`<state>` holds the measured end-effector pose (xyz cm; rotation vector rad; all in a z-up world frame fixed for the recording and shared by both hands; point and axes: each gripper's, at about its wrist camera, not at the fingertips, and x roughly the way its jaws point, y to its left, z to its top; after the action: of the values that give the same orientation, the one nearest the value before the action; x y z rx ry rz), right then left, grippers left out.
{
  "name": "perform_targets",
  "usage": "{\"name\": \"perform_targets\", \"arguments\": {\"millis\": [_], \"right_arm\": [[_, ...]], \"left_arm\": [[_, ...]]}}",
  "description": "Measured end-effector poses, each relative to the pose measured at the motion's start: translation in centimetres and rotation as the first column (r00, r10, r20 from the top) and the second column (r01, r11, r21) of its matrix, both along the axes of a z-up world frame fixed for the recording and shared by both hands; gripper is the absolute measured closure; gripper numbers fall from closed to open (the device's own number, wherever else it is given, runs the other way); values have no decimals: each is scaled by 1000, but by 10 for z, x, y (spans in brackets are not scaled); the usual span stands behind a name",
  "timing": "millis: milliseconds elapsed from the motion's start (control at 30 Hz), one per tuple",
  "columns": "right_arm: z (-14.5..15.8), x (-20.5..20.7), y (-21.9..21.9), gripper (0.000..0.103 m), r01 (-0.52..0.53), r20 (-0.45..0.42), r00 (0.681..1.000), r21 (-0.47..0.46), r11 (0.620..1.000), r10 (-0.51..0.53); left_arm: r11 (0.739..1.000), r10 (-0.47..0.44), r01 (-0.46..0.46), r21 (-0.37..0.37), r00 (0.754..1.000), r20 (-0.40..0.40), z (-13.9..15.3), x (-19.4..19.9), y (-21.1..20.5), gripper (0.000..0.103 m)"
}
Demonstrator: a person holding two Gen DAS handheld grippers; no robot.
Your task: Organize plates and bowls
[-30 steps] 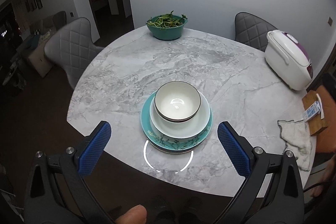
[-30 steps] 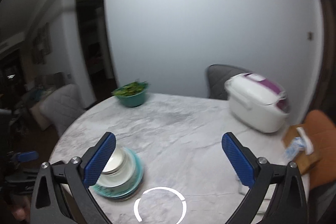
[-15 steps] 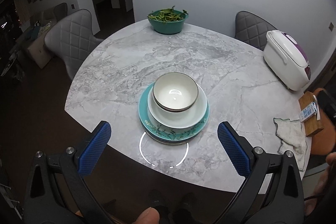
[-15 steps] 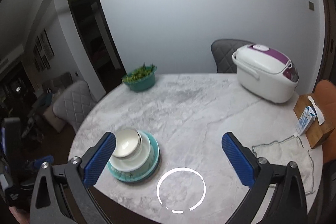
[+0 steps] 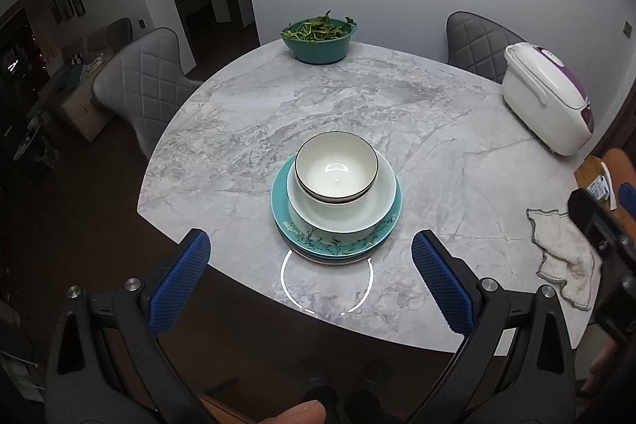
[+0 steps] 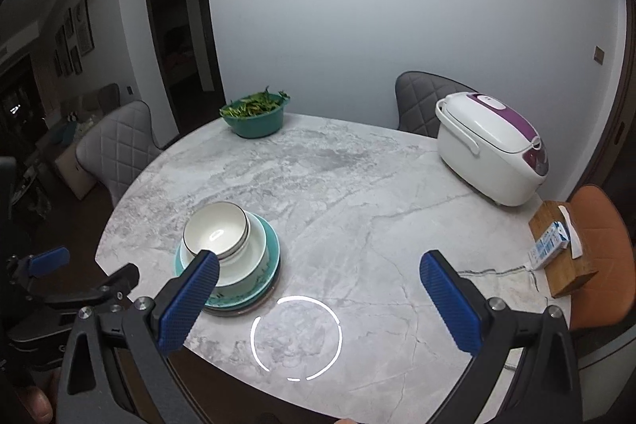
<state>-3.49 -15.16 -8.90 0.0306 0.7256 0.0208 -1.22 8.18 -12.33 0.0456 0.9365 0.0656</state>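
Observation:
A stack stands on the marble table (image 5: pixel 397 114): a small white bowl (image 5: pixel 336 172) sits in a larger pale bowl (image 5: pixel 342 215), on a teal flowered plate (image 5: pixel 338 245). The stack also shows in the right wrist view (image 6: pixel 226 257), with the small bowl (image 6: pixel 214 231) on top. My left gripper (image 5: pixel 310 279) is open and empty, hovering at the table's near edge just short of the stack. My right gripper (image 6: pixel 318 299) is open and empty, above the table to the right of the stack. The left gripper (image 6: pixel 75 281) shows at the left in the right wrist view.
A teal bowl of greens (image 5: pixel 318 38) stands at the far edge. A white and purple rice cooker (image 5: pixel 546 102) stands at the right. A white cloth (image 5: pixel 564 257) and a wooden box with a carton (image 6: pixel 560 253) lie near the right edge. Grey chairs (image 5: pixel 139 86) surround the table.
Both grippers have pulled back and risen from the table. The right view has tilted down, so more of the table shows. The stack has not moved.

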Motion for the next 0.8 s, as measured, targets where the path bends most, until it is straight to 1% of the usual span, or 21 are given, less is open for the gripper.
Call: {"name": "perform_targets", "arguments": {"millis": [167, 200, 300, 367, 433, 467, 533, 600, 667, 800], "right_arm": [[-2, -1, 6, 0, 5, -27, 1000, -7, 1000, -5], [-1, -1, 7, 0, 4, -31, 1000, -4, 1000, -4], [2, -1, 9, 0, 2, -36, 999, 14, 1000, -1], [4, -2, 11, 0, -4, -44, 999, 17, 1000, 4], [5, -2, 13, 0, -10, -52, 999, 25, 1000, 11], [6, -2, 13, 0, -8, -54, 998, 31, 999, 10], [8, -2, 13, 0, -13, -53, 998, 42, 999, 15], [8, -2, 15, 0, -8, -56, 998, 25, 1000, 9], [8, -1, 16, 0, -9, -68, 998, 28, 1000, 10], [6, -2, 17, 0, -3, -80, 997, 26, 1000, 5]], "left_arm": [[998, 17, -18, 54, 1000, 1, 3, -6, -1, 0], [998, 21, -21, 51, 1000, 5, 4, -7, 0, 0], [1000, 23, -23, 4, 999, 35, 12, -13, 5, 0], [1000, 23, -24, 11, 998, 58, 18, -17, 5, 0], [1000, 22, -22, 19, 999, 46, 21, -16, 3, 0], [1000, 25, -26, 10, 999, 37, 22, -17, 4, 0], [999, 26, -25, -23, 999, 47, 25, -19, 8, 0], [1000, 24, -24, -5, 998, 61, 29, -22, 7, 0], [1000, 27, -28, 14, 998, 63, 31, -24, 6, 0], [999, 31, -32, 18, 998, 55, 32, -26, 6, 0]]}}
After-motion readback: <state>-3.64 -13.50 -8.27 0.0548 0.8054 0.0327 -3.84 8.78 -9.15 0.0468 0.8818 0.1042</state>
